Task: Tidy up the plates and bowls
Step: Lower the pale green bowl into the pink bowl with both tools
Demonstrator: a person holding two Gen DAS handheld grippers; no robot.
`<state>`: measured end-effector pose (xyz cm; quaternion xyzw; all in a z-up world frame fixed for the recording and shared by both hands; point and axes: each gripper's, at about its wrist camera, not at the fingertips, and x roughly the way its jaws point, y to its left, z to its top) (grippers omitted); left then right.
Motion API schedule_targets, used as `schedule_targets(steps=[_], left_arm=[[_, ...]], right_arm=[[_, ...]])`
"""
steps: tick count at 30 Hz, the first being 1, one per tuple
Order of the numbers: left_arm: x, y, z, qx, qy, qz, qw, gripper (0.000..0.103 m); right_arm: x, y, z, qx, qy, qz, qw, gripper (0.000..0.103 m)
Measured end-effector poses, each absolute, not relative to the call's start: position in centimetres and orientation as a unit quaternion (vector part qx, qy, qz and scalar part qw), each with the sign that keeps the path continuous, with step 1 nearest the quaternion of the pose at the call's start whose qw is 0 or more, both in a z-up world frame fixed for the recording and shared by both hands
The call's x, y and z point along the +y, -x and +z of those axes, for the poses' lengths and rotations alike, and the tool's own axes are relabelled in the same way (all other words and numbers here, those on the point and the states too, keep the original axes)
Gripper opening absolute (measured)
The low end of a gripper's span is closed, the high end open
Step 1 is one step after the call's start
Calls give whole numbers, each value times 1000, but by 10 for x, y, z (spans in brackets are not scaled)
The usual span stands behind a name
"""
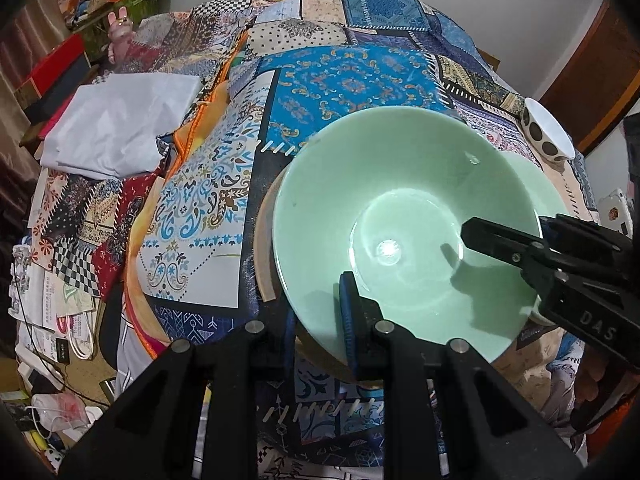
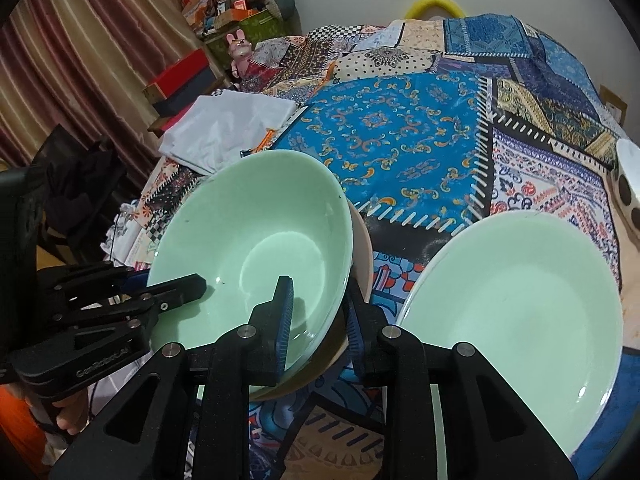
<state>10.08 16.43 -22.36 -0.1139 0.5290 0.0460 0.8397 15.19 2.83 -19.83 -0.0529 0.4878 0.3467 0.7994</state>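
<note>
so, starting at the left: the left gripper point(image 1: 320, 312) is clamped on the near-left rim of the pale green bowl point(image 2: 256, 240), one pad inside the wall and one outside, with no gap showing. the bowl sits tilted, its far-left edge high and its right edge low, over a tan dish point(image 2: 362, 248) that peeks out beneath it. i cannot tell whether the two touch all round.

moving right, the right gripper point(image 2: 318, 296) straddles the same bowl's lower right rim. one blue pad is inside and the other outside, past the tan dish's lip. whether those pads actually bite, the pictures do not settle. a sliver of dark shows by the outer pad, so i leave it as uncertain.

further right, apart from the held bowl, a second green bowl point(image 2: 520, 300) rests flat on the patchwork cloth point(image 2: 400, 140). a small spotted bowl point(image 2: 628, 196) stands at the far right edge.

the relation that matters is that the matching bowl lies to the right of the held one, on the right hand's side. being round, the bowl has no long axis; only its tilt counts. stacking it there would likely mean carrying it rightward and levelling it first, while the left grip bears the load.
</note>
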Motion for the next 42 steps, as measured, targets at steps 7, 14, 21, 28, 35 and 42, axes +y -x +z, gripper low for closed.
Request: schedule_targets(steps=[7, 14, 21, 28, 35, 42], left_arm=[[162, -106, -226, 531, 100, 56, 840, 20], [161, -110, -226, 531, 90, 62, 840, 20], [155, -113, -224, 537, 74, 66, 837, 20], [153, -114, -219, 539, 75, 63, 837, 36], [147, -117, -214, 547, 68, 70, 831, 42], [147, -113, -201, 528, 48, 95, 843, 46]], right_arm=[[27, -155, -193, 479, 62, 342, 806, 26], [24, -154, -198, 469, 84, 340, 811, 25], [17, -154, -194, 456, 69, 339, 820, 23], [11, -150, -191, 449, 72, 340, 823, 23], [1, -152, -198, 462, 54, 340, 818, 23], [-7, -149, -187, 452, 43, 344, 822, 26]])
